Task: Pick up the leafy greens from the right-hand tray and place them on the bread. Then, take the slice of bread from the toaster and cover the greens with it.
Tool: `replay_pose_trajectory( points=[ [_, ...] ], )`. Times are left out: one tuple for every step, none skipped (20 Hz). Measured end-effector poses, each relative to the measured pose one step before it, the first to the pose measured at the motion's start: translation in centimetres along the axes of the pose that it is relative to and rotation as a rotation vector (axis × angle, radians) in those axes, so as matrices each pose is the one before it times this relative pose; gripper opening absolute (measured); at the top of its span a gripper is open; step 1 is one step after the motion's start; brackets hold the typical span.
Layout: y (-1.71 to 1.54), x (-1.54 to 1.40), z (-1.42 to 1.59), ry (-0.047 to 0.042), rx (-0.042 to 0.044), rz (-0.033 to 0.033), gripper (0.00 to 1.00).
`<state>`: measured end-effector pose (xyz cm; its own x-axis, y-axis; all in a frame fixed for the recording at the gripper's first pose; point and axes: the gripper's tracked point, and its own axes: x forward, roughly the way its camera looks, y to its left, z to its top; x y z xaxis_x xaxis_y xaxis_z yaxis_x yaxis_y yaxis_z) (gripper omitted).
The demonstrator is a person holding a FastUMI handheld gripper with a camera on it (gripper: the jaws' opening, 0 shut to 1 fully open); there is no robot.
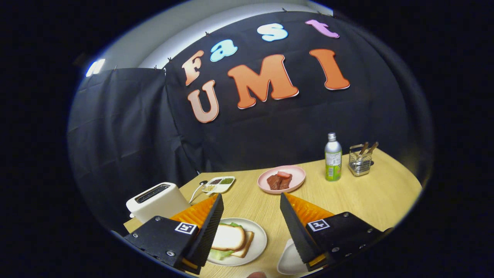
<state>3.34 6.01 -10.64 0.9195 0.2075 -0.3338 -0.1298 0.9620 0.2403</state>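
Observation:
My gripper (251, 200) is open above the wooden table (366, 197), with nothing between its fingers. Below and between the fingers sits a white plate (257, 243) with a sandwich: a top bread slice (228, 237) over leafy greens (220, 254) and a lower slice (246, 246). The greens stick out at the near and far edges of the bread. A white toaster (156, 200) stands left of the left finger; I see no bread sticking out of its slot. The rim of a white tray (287, 260) shows under the right finger.
Beyond the fingers lies a pink plate (281, 179) with pieces of meat. A small white dish (219, 184) with seasonings sits behind the toaster. A bottle (333, 162) and a wire utensil holder (360, 160) stand at the far right of the table.

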Motion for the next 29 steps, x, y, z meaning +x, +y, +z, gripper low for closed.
replay_pose_trajectory(
  points=[
    [-0.114,-0.529,0.966,-0.03061,-0.00573,-0.00377,0.9],
    [0.148,-0.322,0.813,-0.02737,-0.00015,0.01003,0.9],
    [0.288,-0.314,0.583,-0.02354,0.00879,0.00951,0.9],
    [0.149,-0.153,0.564,-0.02038,0.01011,0.00381,0.9],
    [-0.03,-0.122,0.579,-0.01957,0.00362,0.00059,0.9],
    [-0.049,-0.149,0.637,-0.02145,-0.00453,-0.00404,0.9],
    [-0.207,-0.135,0.769,-0.02545,-0.01089,-0.01175,0.9],
    [-0.329,-0.194,0.805,-0.02533,-0.01694,-0.01732,0.9],
    [-0.326,-0.267,0.856,-0.03096,-0.02152,-0.01843,0.9],
    [-0.289,-0.21,0.966,-0.03191,-0.02397,-0.01741,0.9],
    [-0.202,-0.284,0.737,-0.02974,-0.02567,-0.01904,0.92],
    [-0.41,-0.249,0.61,-0.02409,-0.02859,-0.02209,0.93],
    [-0.546,-0.306,0.457,-0.0202,-0.03072,-0.02492,0.94],
    [-0.358,-0.464,0.634,-0.02278,-0.02888,-0.01944,0.95],
    [-0.224,-0.349,0.574,-0.01947,-0.02411,-0.02051,0.96],
    [-0.346,-0.155,0.325,-0.01954,-0.0154,-0.01235,0.96],
    [-0.26,-0.139,0.037,-0.01095,-0.00047,-0.01714,0.97],
    [-0.15,-0.176,-0.256,-0.00191,0.00319,-0.01106,0.97],
    [-0.182,-0.07,-0.27,-0.00103,0.00247,-0.00888,0.97],
    [-0.08,-0.005,-0.159,-0.00181,-0.00466,-0.00467,0.97],
    [-0.169,-0.024,-0.237,-0.00218,-0.00919,-0.00797,0.97],
    [-0.039,-0.034,0.006,-0.00533,-0.01674,-0.00693,0.97],
    [-0.07,-0.068,0.083,-0.00736,-0.0168,-0.00783,0.97],
    [0.021,-0.003,0.028,-0.00675,-0.0144,-0.00713,0.97],
    [0.15,-0.071,0.06,-0.00402,-0.00824,-0.00377,0.97],
    [0.174,-0.135,-0.202,0.0047,-0.00485,-0.00205,0.97],
    [0.115,-0.228,-0.127,0.00305,0.00064,-0.00043,0.97],
    [0.17,-0.096,-0.081,0.00693,0.00328,-0.00128,0.97],
    [0.113,-0.097,-0.163,0.00577,0.00261,0.00127,0.97]
  ],
)
